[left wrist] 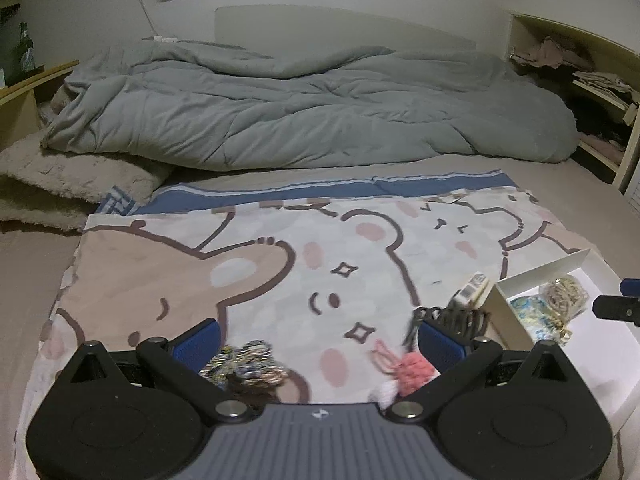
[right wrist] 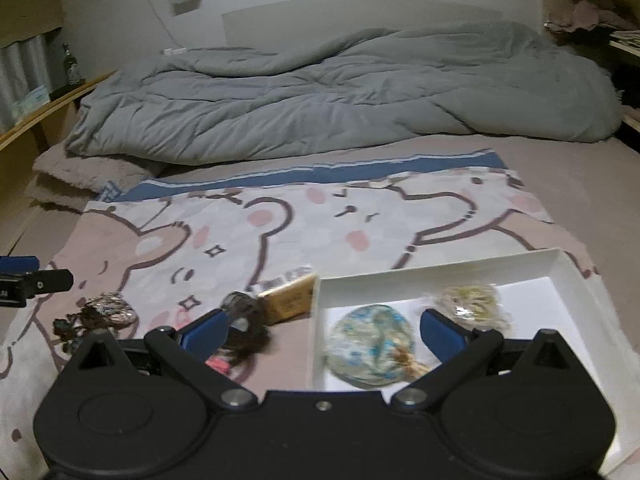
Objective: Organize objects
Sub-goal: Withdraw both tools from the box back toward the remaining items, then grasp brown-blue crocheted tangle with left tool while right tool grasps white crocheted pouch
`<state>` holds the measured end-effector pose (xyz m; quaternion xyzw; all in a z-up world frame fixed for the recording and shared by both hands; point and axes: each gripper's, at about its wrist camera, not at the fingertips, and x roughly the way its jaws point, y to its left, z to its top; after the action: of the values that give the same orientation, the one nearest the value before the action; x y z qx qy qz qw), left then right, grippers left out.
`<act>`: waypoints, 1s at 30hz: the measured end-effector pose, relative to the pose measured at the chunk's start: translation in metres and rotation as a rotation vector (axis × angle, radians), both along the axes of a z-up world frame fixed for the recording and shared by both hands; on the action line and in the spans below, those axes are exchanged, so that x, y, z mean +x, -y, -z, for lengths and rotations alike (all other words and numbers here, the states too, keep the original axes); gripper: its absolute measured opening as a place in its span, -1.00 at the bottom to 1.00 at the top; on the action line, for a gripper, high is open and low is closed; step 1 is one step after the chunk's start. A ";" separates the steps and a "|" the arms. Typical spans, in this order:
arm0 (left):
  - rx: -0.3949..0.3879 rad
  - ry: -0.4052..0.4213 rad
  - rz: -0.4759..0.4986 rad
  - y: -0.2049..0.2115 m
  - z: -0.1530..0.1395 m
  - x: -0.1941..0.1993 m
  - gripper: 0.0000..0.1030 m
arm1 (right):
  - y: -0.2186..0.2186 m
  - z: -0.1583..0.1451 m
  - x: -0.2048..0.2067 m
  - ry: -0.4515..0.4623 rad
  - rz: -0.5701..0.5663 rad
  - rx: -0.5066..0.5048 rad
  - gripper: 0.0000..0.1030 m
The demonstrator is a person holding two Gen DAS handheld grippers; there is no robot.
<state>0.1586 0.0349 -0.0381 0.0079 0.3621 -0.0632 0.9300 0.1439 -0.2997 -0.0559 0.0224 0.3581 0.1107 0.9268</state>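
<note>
White box (right wrist: 440,270) — shallow, holding a blue-green disc (right wrist: 370,350), rubber bands (right wrist: 476,304), left claw (left wrist: 318,342) and right claw (right wrist: 322,334) both spread wide.

A white open box (right wrist: 440,276) lies ahead of the right claw (right wrist: 324,332), holding a round blue-green patterned disc (right wrist: 370,348) between the claw's fingers and a tangle of pale rubber bands (right wrist: 474,300) just past its right finger. Left of the box lie a small yellowish carton (right wrist: 290,300), dark hair ties (right wrist: 244,320) and a multicoloured scrunchie (right wrist: 108,308) (all blurred).
</note>
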 end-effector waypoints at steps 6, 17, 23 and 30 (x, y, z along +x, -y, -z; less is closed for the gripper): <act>0.015 -0.020 0.035 -0.025 0.006 0.002 1.00 | -0.028 0.000 0.000 -0.003 -0.057 0.015 1.00; 0.047 -0.156 0.080 -0.047 0.029 0.011 0.95 | -0.069 0.012 -0.007 -0.074 -0.139 0.044 1.00; 0.044 -0.281 0.045 -0.053 0.055 0.021 0.80 | -0.085 0.030 -0.011 -0.190 -0.121 0.074 1.00; 0.082 -0.349 0.012 -0.051 0.076 0.030 0.67 | -0.101 0.055 -0.015 -0.291 -0.094 0.097 1.00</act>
<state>0.1882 0.0860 -0.1144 0.0368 0.5200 -0.0546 0.8516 0.1291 -0.1985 -0.1105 0.0662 0.4836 0.1669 0.8567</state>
